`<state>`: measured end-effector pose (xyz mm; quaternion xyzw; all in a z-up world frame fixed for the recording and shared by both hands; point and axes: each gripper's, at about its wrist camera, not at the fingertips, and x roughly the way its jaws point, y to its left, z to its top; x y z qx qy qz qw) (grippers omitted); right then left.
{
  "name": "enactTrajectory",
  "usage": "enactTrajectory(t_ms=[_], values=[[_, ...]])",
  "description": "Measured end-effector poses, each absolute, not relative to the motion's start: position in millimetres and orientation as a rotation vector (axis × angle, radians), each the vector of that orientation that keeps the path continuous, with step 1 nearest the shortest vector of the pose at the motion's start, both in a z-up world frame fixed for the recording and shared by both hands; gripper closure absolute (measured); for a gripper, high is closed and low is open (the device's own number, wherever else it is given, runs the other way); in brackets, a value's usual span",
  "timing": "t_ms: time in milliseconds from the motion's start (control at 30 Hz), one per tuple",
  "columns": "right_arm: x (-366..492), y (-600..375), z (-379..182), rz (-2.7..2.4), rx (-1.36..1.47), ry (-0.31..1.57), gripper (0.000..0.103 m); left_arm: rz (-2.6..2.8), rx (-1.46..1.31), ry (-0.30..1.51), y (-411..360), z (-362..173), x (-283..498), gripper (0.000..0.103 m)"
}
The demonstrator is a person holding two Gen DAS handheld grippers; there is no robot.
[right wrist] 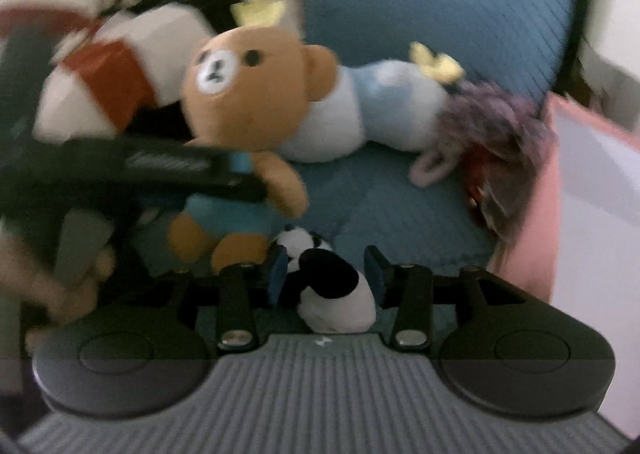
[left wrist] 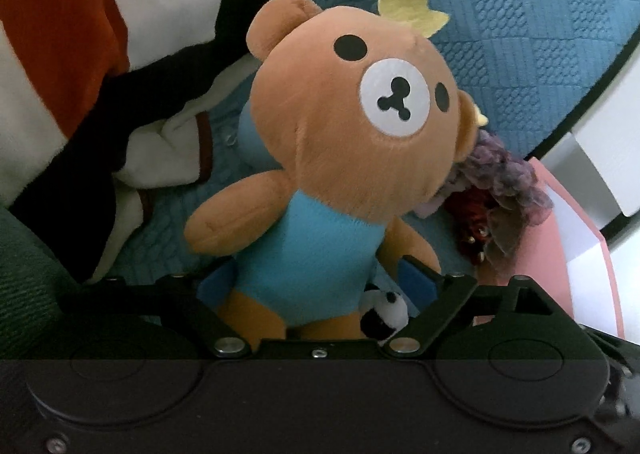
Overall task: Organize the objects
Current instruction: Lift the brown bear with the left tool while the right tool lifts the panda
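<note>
- on the blue cushion, the left tool stands spread wide around the upright brown bear, pads clear of its blue body.
- the right tool is part open around the small panda, beside the bear's feet.

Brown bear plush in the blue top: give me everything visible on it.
The brown bear plush in the blue top is soft short-pile fabric with round ears, black oval eyes, a white muzzle patch with a black nose and a pale yellow felt crown. It sits upright on the blue quilted cushion, head tilted. Its torso lies between the open blue pads of the left gripper, which do not visibly press it. A small black-and-white panda plush rests beside its leg.
</note>
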<state>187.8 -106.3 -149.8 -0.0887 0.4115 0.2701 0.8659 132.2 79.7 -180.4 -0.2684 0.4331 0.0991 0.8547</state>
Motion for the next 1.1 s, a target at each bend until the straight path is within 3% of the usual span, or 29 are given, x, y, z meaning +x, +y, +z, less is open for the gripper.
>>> enactTrajectory(t_ms=[400, 567, 767, 900, 967, 1100], values=[[189.9, -71.4, -161.7, 0.602, -0.448, 0.824, 0.058, 0.237, -0.561, 0.946, 78.3, -192.7, 145.5, 0.008], [214.1, -86.8, -178.3, 0.598, -0.223, 0.975, 0.055, 0.237, -0.563, 0.958, 76.7, -194.5, 146.9, 0.007], [211.8, -87.9, -186.4, 0.576, -0.204, 0.965, 0.053, 0.238, -0.561, 0.965, 76.9, -195.8, 148.9, 0.006], [218.0, -89.2, -192.8, 0.577, -0.160, 0.992, 0.048, 0.239, -0.555, 0.969, 75.9, -196.2, 149.3, 0.006], [220.6, -89.1, -195.9, 0.577, -0.151, 1.010, 0.041, 0.239, -0.553, 0.972, 75.8, -196.4, 149.6, 0.005], [220.4, -88.6, -201.3, 0.586, -0.129, 1.031, 0.040, 0.241, -0.550, 0.979, 75.3, -197.7, 151.0, 0.004]])
